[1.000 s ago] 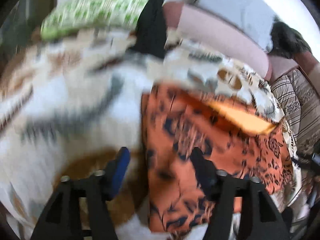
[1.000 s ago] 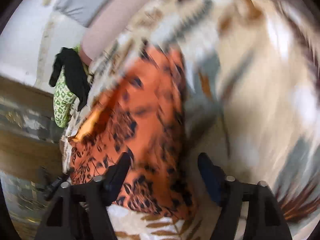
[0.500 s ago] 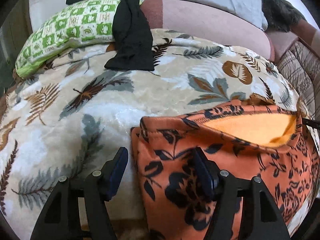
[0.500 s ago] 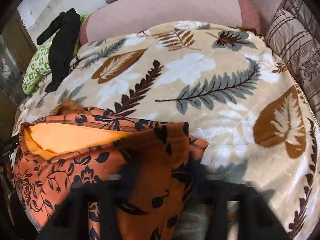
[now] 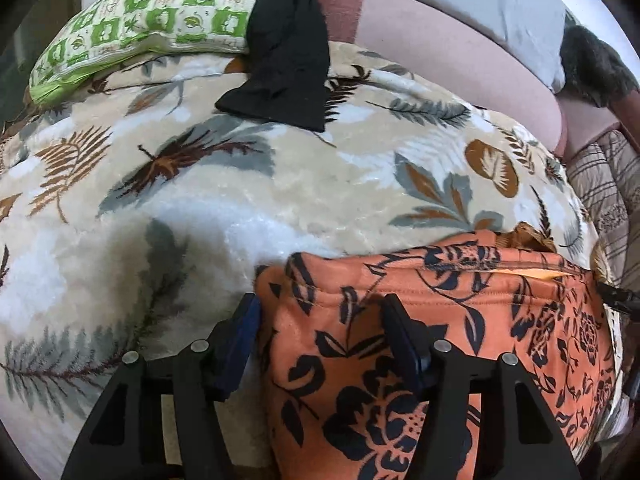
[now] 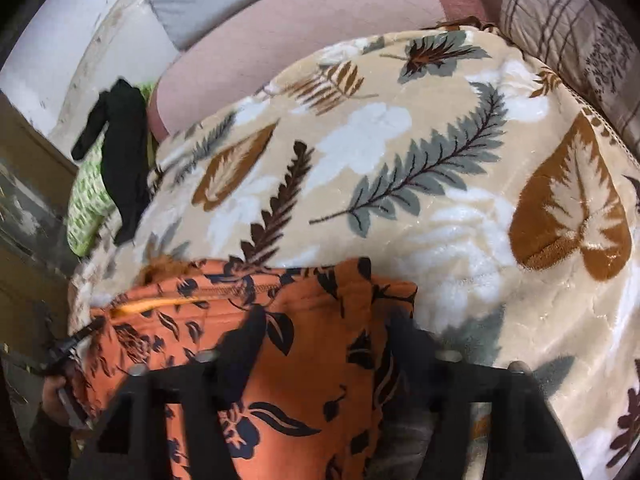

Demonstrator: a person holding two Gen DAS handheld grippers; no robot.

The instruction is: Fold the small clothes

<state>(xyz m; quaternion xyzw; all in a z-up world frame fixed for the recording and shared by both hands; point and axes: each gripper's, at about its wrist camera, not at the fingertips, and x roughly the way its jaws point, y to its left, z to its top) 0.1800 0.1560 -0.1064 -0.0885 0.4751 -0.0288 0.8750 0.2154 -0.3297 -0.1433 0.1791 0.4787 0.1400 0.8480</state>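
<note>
An orange garment with a dark flower print (image 5: 440, 320) lies on a beige leaf-print blanket (image 5: 240, 200). My left gripper (image 5: 320, 320) is open, its jaws straddling the garment's left corner just above it. In the right wrist view the same garment (image 6: 304, 344) lies at the lower left, and my right gripper (image 6: 324, 332) is open over its right corner. A sliver of the garment's plain orange inside (image 6: 160, 304) shows at its top edge. Whether the fingers touch the cloth I cannot tell.
A black garment (image 5: 288, 52) lies draped over a green-and-white pillow (image 5: 152, 16) at the back. A pink cushion (image 5: 460, 56) and a grey pillow (image 5: 480, 4) lie behind the blanket. A striped cushion (image 6: 572, 40) sits at the right.
Both grippers swung from a blurred sideways view to level and have closed in low over the garment's two corners. The garment's open top edge has flattened, showing less orange inside.
</note>
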